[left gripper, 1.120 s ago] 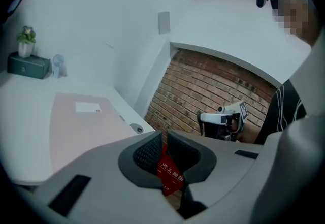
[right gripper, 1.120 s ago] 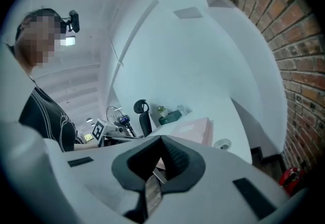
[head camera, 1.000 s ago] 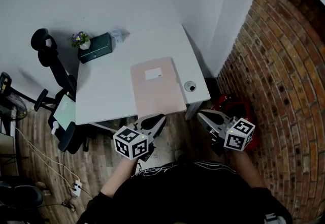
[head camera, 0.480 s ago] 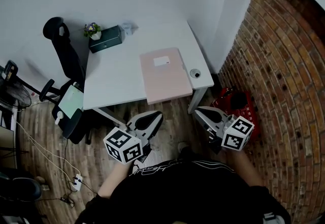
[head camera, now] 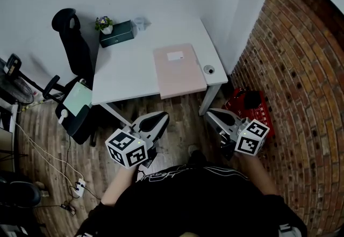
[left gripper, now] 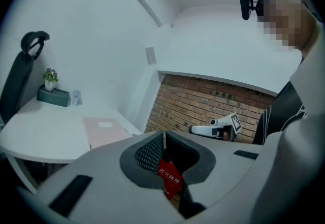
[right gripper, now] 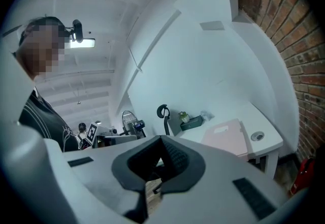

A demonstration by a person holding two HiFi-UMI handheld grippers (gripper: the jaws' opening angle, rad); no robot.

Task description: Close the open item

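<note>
Two closed, empty tools — left gripper, right gripper — sit low in frame, well apart from the pink folder at upper centre; a careless push could slide it off the desk.

A white desk stands ahead of the left fingers and the right fingers, well apart from both. At its far left corner lies a dark green box, with a small potted plant at its left end and a clear cup just to its right. A round grommet sits in the desk's near right corner, ahead of the right fingers. A black office chair stands ahead and left of the left fingers, with a pale flat pad on its seat. A red case lies on the wooden floor just right of the right fingers, near the brick wall. A white power strip with cables lies behind and left of the left fingers.
</note>
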